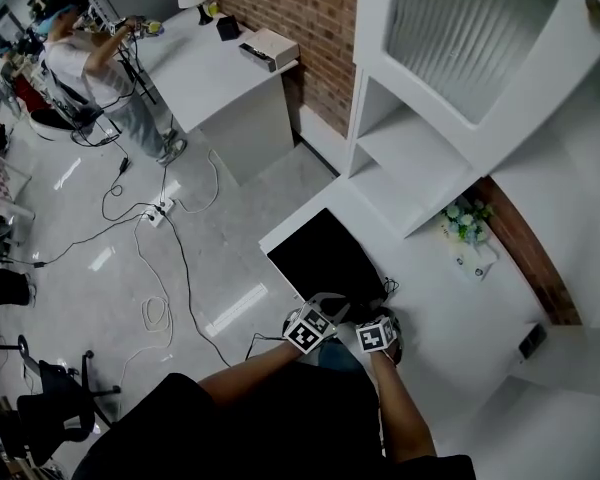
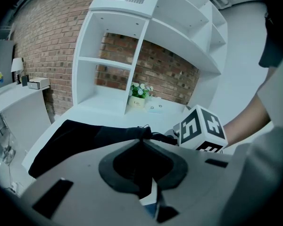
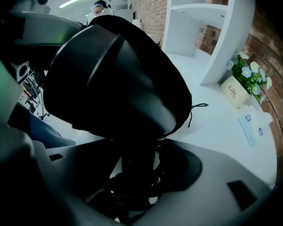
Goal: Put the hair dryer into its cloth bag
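A black cloth bag [image 1: 325, 256] lies flat on the white desk [image 1: 450, 308], near its front edge. My left gripper [image 1: 325, 305] is shut on the bunched rim of the cloth bag [image 2: 85, 138] at its near end, its tips [image 2: 142, 142] meeting in the fabric. The black hair dryer [image 3: 115, 79] fills the right gripper view, head up and very close. Its handle and coiled cord sit between the jaws of my right gripper [image 3: 139, 147], with light showing on both sides of the handle. In the head view the right gripper [image 1: 385, 318] is just right of the left one, at the bag's mouth.
A white shelf unit [image 1: 430, 118] stands on the desk against a brick wall. A small flower pot [image 1: 467, 223] and a flat white box [image 1: 477, 260] sit behind the bag. A person [image 1: 80, 53] works at another desk far left. Cables [image 1: 160, 258] trail over the floor.
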Motion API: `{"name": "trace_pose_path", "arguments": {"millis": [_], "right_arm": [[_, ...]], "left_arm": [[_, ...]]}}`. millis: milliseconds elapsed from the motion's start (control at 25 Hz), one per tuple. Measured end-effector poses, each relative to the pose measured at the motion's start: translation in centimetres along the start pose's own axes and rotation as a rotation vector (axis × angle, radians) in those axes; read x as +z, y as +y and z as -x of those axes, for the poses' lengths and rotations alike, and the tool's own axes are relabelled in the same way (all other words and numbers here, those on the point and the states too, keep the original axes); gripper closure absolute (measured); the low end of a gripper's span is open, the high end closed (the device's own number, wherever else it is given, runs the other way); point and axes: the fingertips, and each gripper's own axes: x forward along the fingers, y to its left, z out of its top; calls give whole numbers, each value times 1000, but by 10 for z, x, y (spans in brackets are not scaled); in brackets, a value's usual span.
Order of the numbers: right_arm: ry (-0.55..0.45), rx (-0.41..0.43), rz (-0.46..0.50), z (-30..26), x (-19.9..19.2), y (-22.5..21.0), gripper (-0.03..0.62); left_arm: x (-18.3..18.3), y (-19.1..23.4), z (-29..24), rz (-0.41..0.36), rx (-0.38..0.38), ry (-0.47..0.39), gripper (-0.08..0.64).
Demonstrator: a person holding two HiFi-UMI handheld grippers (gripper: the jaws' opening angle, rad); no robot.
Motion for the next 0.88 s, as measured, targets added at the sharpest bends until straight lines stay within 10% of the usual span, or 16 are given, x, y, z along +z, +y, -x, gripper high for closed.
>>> {"name": "trace_pose_path", "arguments": {"millis": [880], "right_arm": [[-72,-107,-129,23,-39,31,275]], "left_arm": [[-35,-7,13,-98,-119,56,526]]}}
